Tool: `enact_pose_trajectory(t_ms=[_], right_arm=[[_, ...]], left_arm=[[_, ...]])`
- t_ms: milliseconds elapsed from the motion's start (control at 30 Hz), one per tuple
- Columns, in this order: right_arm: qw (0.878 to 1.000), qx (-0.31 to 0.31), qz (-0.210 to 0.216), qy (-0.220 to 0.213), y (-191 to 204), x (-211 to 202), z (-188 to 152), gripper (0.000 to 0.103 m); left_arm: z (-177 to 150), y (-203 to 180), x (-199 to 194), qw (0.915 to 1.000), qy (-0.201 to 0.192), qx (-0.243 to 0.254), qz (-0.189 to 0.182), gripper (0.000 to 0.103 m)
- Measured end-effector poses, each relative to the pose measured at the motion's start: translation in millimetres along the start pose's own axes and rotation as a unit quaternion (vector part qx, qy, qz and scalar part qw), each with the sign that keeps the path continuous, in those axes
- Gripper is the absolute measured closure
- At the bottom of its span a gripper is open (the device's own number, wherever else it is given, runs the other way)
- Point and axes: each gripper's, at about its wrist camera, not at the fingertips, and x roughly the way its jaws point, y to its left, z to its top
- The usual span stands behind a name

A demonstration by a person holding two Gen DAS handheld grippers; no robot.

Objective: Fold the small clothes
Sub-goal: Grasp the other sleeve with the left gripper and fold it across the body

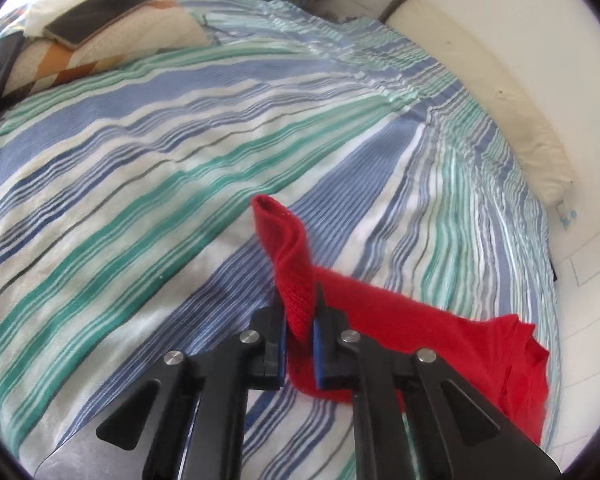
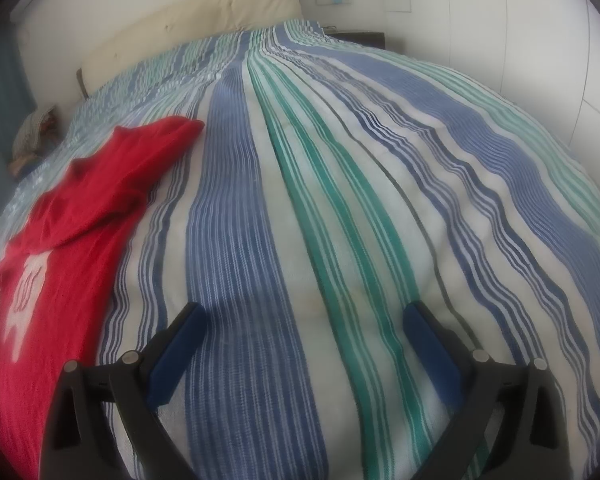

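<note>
Now left gripper (image 1: 300,320) fingers (image 1: 274,344) pinch the red sweater (image 2: 80,208) sleeve cuff, raised above the striped bed (image 2: 340,200); right gripper (image 2: 300,340) fingers spread wide, empty. Advice: carry sleeve across body, keeping fabric taut.

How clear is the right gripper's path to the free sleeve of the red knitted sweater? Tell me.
Probably clear. The right gripper is open above bare striped bedspread, and the free sleeve of the red knitted sweater lies flat ahead to its left, nothing between.
</note>
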Motion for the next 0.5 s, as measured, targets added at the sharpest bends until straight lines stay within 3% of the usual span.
enact_pose_trajectory(t_ms=[133,233,367,500], right_arm=[[1.0,-0.002,-0.002,0.001,0,0,0,0.004],[1.0,-0.004,-0.004,0.003,1,1,0,0.004],[1.0,-0.005,-0.005,0.002,2,1,0,0.003],[1.0,-0.006,-0.005,-0.001,3,2,-1,0.003]], left_arm=[[10,-82,-36,0.9944,-0.023,0.091,-0.048,0.095],[6,-162,-58,0.9801,-0.024,0.164,-0.109,0.095],[-27,-265,-78,0.9466,-0.01,0.253,-0.2,0.095],[-81,-346,-81,0.9081,0.008,0.331,-0.256,0.096]])
